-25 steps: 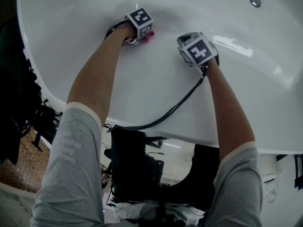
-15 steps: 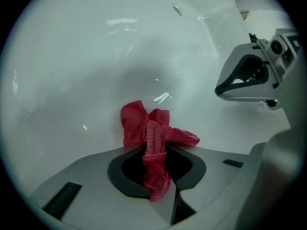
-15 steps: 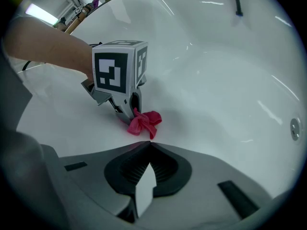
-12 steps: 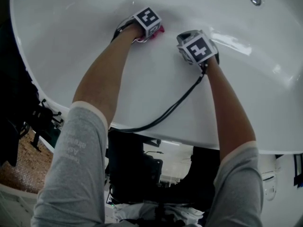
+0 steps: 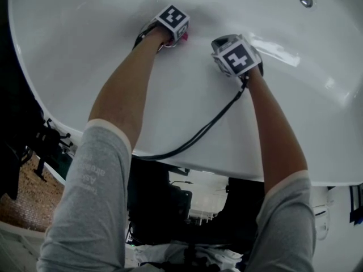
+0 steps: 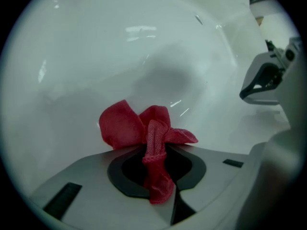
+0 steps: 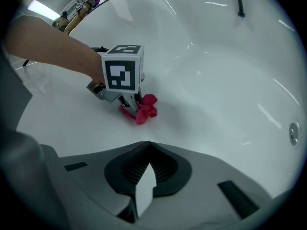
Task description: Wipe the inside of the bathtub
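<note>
Wiping step judged in hand: the cloth (image 6: 125,127) is clamped in the left gripper (image 6: 156,171) and set against the tub (image 5: 74,55) inner surface. The right gripper (image 7: 144,174) is held near it, jaws together on nothing. Next, the cloth should be swept across unwiped surface, with steady contact pressure.

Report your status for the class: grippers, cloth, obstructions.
Left gripper shut on red cloth, cloth against bathtub inside. Right gripper shut, empty, held alongside. Black cable trails over the rim, clear of the cloth.
</note>
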